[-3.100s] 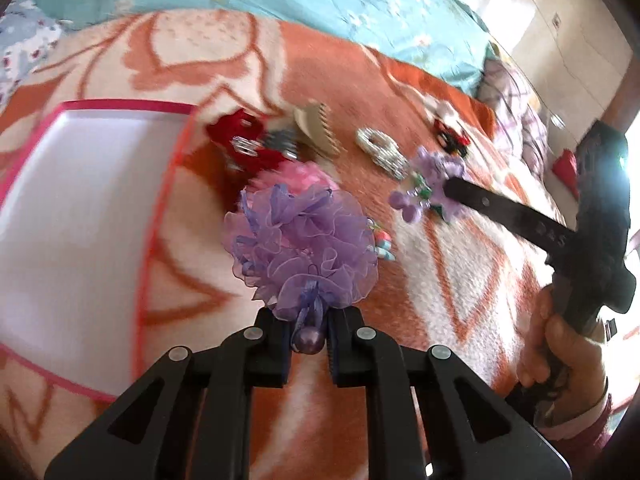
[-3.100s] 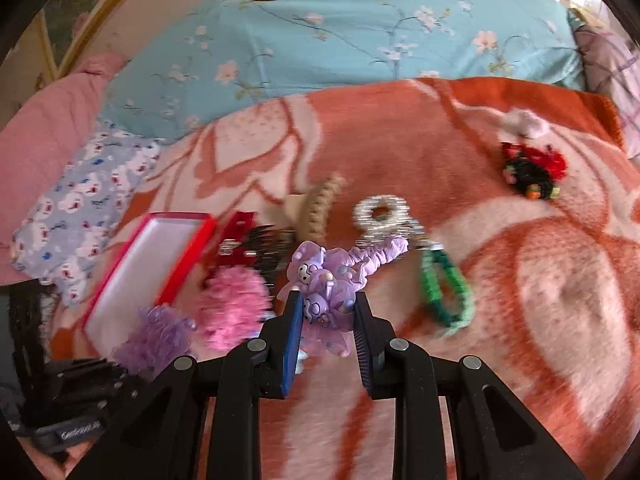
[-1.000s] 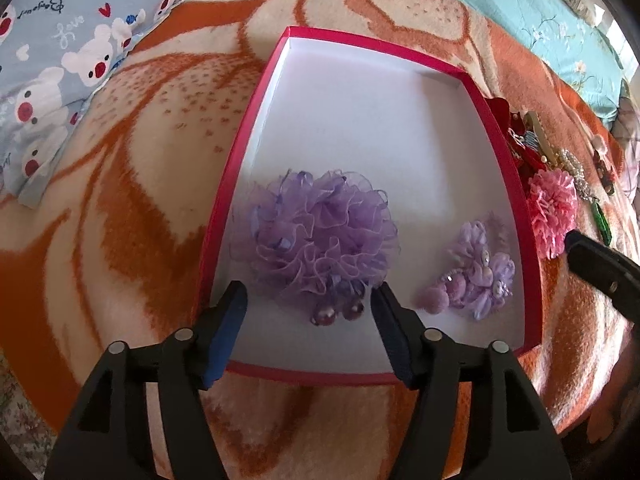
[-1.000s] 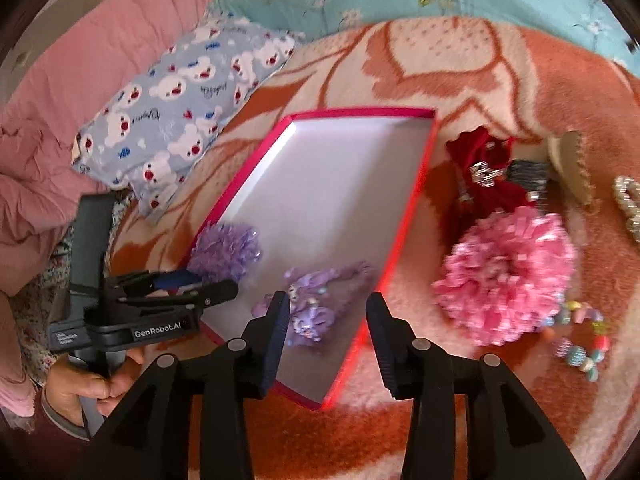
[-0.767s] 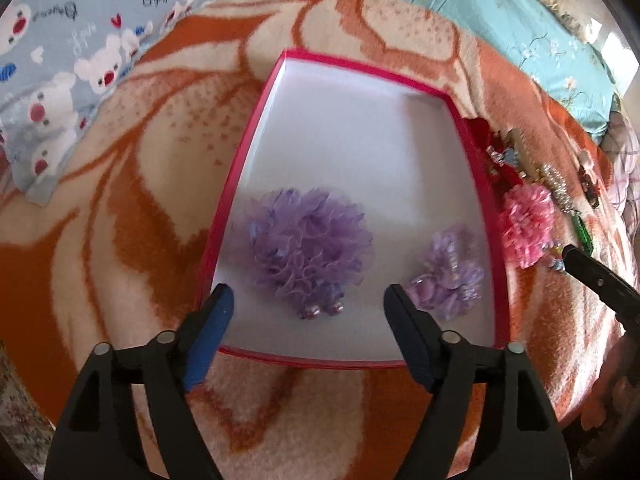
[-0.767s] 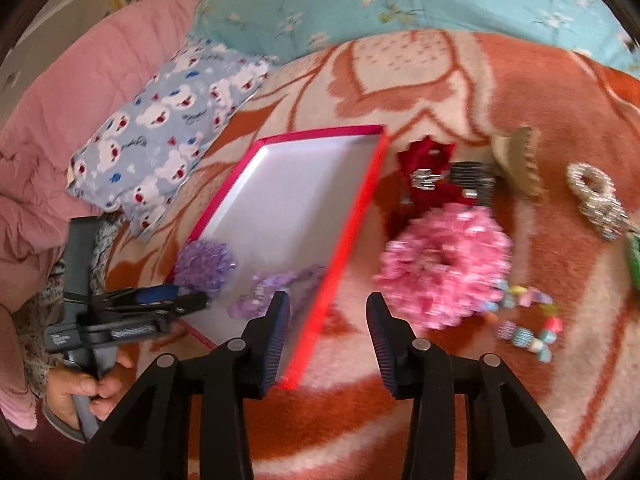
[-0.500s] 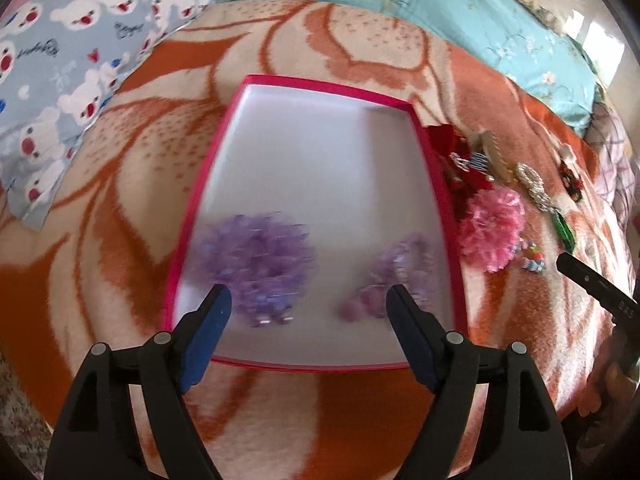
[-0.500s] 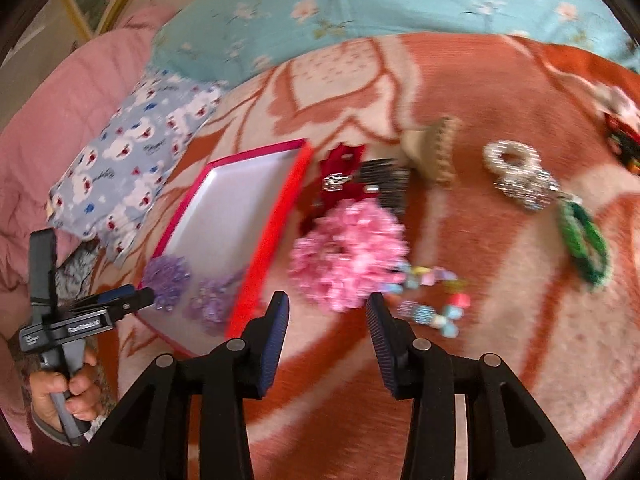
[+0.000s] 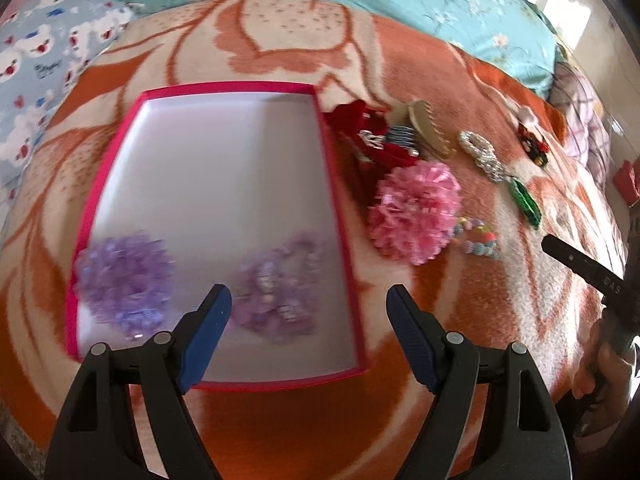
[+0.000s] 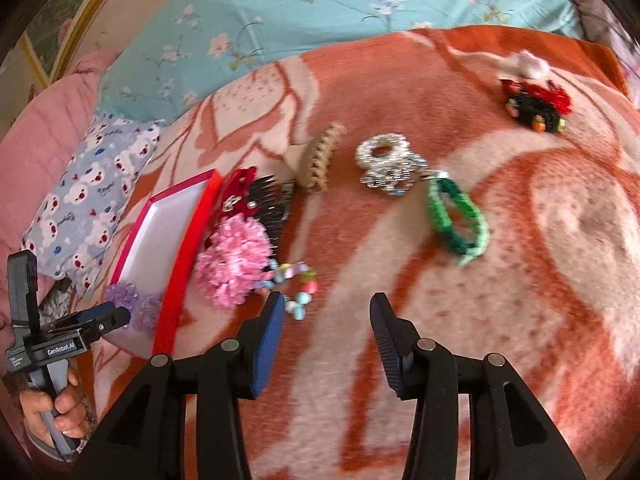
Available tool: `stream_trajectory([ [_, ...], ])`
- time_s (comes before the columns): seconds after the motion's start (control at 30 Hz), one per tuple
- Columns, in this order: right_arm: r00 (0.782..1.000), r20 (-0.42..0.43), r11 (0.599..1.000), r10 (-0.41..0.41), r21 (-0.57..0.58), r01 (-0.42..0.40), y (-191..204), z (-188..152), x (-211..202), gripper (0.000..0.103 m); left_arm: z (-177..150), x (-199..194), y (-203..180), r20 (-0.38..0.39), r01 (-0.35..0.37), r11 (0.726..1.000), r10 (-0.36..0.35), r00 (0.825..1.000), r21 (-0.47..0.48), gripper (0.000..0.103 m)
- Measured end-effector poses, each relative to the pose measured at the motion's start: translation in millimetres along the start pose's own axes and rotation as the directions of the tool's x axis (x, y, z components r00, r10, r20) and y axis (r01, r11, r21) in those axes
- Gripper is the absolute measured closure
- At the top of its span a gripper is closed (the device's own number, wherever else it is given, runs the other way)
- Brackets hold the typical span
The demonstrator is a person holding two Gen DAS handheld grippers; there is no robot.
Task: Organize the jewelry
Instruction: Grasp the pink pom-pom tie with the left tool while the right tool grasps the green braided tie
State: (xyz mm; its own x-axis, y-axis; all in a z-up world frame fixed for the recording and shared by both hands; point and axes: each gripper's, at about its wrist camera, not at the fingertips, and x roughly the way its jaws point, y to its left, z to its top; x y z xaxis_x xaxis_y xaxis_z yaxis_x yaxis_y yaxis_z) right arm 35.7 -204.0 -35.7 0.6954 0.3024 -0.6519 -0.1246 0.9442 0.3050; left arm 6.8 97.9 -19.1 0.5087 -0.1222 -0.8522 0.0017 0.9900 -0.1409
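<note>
A pink-rimmed white box [image 9: 326,160] lies on the orange blanket. In its near end rest a ruffled purple flower [image 9: 124,276] and a smaller purple hair piece [image 9: 280,288]. My left gripper [image 9: 307,296] hovers wide open over that end, nothing between its pads. Right of the box lie a pink pom scrunchie [image 10: 234,264] and a pastel bead bracelet [image 10: 294,280]. My right gripper [image 10: 328,304] hangs just beyond the bracelet over bare blanket, jaws opening and empty.
Farther along the blanket lie a red bow clip [image 9: 368,140], a dark comb [image 10: 272,200], a beige claw clip [image 10: 320,158], a silver scrunchie [image 10: 386,158], a green bracelet [image 10: 458,216] and a red-and-black clip [image 10: 536,106]. A bear-print pillow [image 10: 92,184] borders the box.
Both purple pieces were let go in the box. The left gripper has opened wider and drawn back to the right. The right gripper has swung right, from the box to the loose items.
</note>
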Motion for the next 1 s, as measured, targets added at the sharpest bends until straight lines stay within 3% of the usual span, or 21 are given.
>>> stream_trajectory([
  [0.53, 0.99, 0.031, 0.99, -0.137, 0.028, 0.136, -45, 31, 3, 0.056, 36, 37, -64, -0.015, 0.104, 0.991, -0.103, 0.995, 0.085, 0.023],
  [0.77, 0.985, 0.022, 0.985, -0.173, 0.02, 0.173, -52, 46, 21, 0.052, 44, 70, -83, -0.055, 0.086, 0.989, -0.08, 0.995, 0.118, 0.023],
  [0.87, 0.984, 0.003, 0.984, -0.18, 0.019, 0.18, -55, 49, 31, 0.05, 44, 82, -86, -0.077, 0.085, 0.988, -0.076, 0.994, 0.128, 0.038],
  [1.0, 0.983, -0.026, 0.983, -0.182, 0.011, 0.182, -58, 45, 45, 0.05, 42, 94, -84, -0.107, 0.085, 0.988, -0.071, 0.992, 0.132, 0.07],
])
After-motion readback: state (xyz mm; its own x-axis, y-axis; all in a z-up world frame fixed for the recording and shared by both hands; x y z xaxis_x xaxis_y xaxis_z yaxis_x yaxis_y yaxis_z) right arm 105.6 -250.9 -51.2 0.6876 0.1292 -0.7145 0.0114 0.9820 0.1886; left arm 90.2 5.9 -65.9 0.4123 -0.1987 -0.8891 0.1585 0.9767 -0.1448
